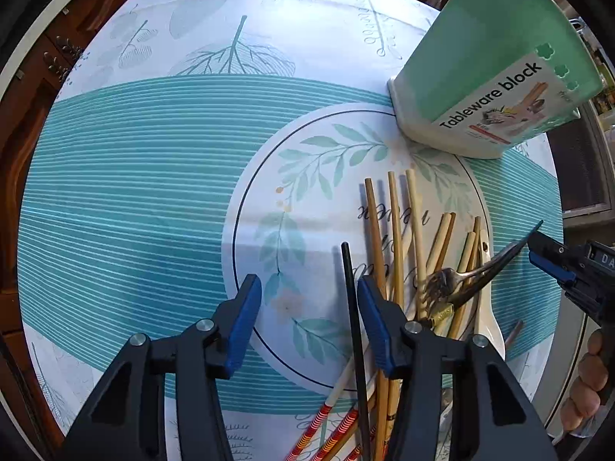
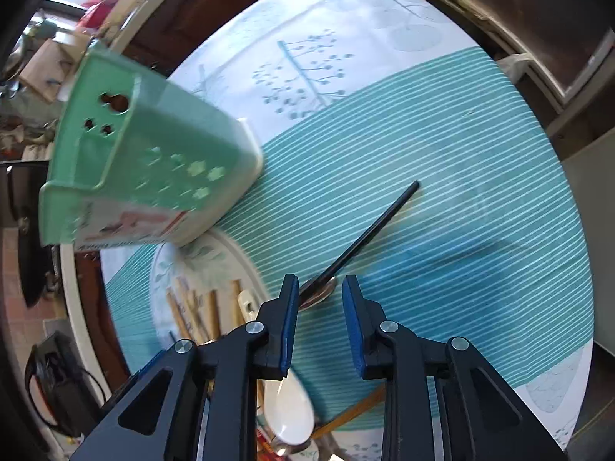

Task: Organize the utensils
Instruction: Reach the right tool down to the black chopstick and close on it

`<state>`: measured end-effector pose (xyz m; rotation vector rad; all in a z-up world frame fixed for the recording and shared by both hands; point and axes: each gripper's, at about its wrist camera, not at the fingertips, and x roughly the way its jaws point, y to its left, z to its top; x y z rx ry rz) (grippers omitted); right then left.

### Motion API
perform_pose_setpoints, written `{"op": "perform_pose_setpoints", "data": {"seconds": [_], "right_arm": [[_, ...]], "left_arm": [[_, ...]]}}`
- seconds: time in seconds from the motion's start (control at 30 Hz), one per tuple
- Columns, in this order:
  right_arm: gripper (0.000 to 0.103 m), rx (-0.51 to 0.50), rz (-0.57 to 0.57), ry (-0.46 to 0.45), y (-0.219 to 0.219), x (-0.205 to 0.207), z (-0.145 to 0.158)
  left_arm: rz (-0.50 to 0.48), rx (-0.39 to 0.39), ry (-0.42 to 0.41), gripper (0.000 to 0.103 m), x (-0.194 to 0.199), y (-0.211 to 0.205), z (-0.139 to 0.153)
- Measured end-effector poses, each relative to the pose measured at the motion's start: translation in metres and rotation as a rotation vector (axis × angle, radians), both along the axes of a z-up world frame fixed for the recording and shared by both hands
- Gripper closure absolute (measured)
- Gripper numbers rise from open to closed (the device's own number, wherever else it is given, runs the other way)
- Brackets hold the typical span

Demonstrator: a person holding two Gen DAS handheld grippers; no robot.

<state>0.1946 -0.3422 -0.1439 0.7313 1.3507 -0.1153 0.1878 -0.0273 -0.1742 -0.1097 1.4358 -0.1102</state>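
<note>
From my seat the round table under its teal-striped cloth [image 1: 134, 192] fills both views. The green tableware holder [image 1: 480, 57] stands at its far side, up and to the right of my left gripper [image 1: 309, 284]. It shows at the left of the right wrist view, so it lies beyond the work between my two hands. Between holder and grippers lies the loose heap of bamboo chopsticks [image 1: 396, 230], fanned out with their long axes running roughly away from me, and a fork [image 1: 461, 280] lies across them. What matters for my left hand is the single black chopstick [image 1: 351, 307]. It lies lengthwise between the jaws, pointing almost straight ahead, close against the right-hand finger and well clear of the other. The jaws stand about half wide and I see no pad pressing it yet. My right gripper [image 2: 320, 284] stands narrow over a black-handled utensil [image 2: 369, 234]. Its metal end sits between the tips and its handle runs off ahead and to the right. A sliver of gap shows at one pad, so I judge it not yet gripped
</note>
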Motion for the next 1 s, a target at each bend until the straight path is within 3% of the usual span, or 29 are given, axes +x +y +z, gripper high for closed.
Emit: {"op": "perform_pose_setpoints", "data": {"seconds": [0.13,0.37,0.6,1.0], "right_arm": [[0.079,-0.044,-0.018,0.016,-0.001,0.012,-0.009],[0.083,-0.220,0.056,0.057,0.025,0.038,-0.010],[0.085,-0.091,0.048,0.055,0.037,0.035,-0.003],[0.085,0.050,-0.028,0.116,0.069,0.003,-0.031]], "left_arm": [[-0.009,0.013,0.002,0.053,0.002,-0.002,-0.007],[-0.041,0.099,0.017,0.055,0.004,-0.022,-0.010],[-0.067,0.134,0.034,0.058,0.005,-0.034,-0.013],[-0.051,0.143,0.049,0.058,0.002,-0.040,-0.011]]}}
